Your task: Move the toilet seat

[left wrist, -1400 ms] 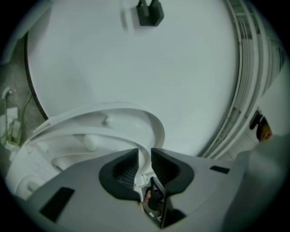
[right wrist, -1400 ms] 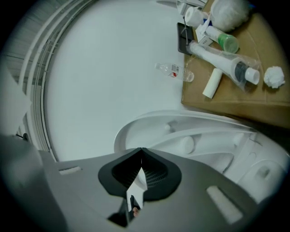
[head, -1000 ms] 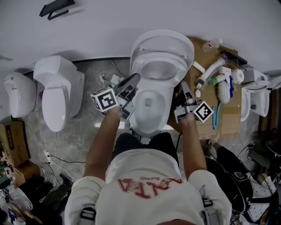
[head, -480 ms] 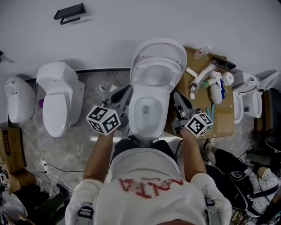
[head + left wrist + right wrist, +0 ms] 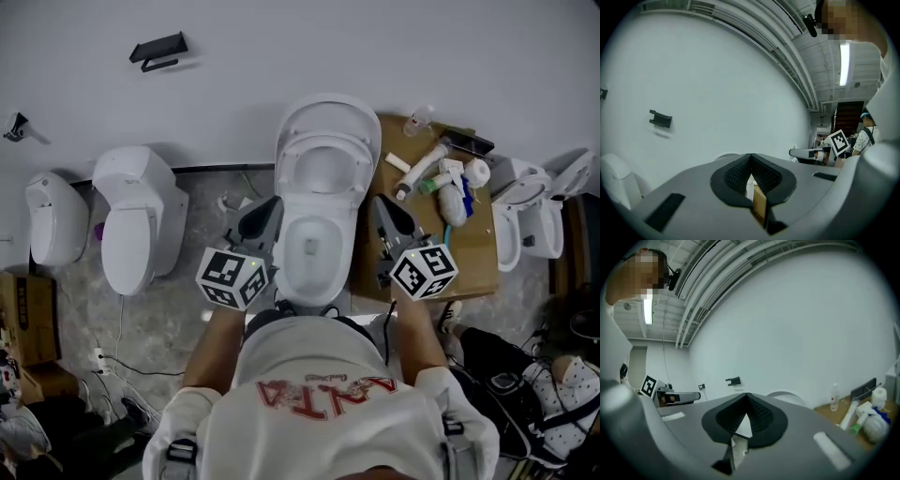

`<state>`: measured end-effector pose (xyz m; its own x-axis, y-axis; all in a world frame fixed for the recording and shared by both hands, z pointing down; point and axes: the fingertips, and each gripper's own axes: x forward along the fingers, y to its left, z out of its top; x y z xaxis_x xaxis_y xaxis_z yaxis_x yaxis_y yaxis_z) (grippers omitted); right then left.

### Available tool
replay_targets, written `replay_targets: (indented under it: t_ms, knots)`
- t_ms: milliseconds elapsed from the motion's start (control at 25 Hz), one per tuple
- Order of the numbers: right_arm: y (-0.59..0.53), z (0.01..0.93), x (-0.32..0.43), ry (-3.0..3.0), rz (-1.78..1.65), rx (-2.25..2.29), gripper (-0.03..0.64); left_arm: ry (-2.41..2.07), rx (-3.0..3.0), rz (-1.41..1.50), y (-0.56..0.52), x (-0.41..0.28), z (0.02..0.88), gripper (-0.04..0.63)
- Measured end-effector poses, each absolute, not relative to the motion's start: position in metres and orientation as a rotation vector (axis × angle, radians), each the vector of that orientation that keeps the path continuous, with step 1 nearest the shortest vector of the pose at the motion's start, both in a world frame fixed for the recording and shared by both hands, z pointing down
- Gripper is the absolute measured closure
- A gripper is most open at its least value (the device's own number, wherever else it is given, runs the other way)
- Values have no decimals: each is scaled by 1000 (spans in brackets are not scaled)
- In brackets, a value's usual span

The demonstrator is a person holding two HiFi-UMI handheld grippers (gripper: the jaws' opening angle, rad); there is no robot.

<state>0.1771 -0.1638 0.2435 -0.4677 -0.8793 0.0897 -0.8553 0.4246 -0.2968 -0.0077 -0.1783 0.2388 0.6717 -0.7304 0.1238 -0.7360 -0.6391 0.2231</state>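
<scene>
Now holds left claw [image 5: 269, 208] and right claw [image 5: 382, 208] pinched together, empty. Hovers beside the raised toilet seat [image 5: 323, 142].

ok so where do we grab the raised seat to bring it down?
Probably the ring's free front rim, now uppermost: the seat stands tipped back against the lid, hinge low. Come from the front, one jaw through the ring's opening. The left gripper and right gripper are shut; open first.

The person's torso [image 5: 319, 394] hides the near end of the toilet bowl [image 5: 314, 246]. The clutter [image 5: 441, 178] on the brown board [image 5: 473, 251] is too small to tell apart. A box [image 5: 17, 300] is cut off at the left edge.
</scene>
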Motion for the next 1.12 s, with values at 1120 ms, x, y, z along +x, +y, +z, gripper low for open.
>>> replay_targets:
  t_ms: [1120]
  knots:
    - [-140, 186, 199, 2574, -180, -1655, 615, -1232, 2731, -6, -166, 15, 194, 586]
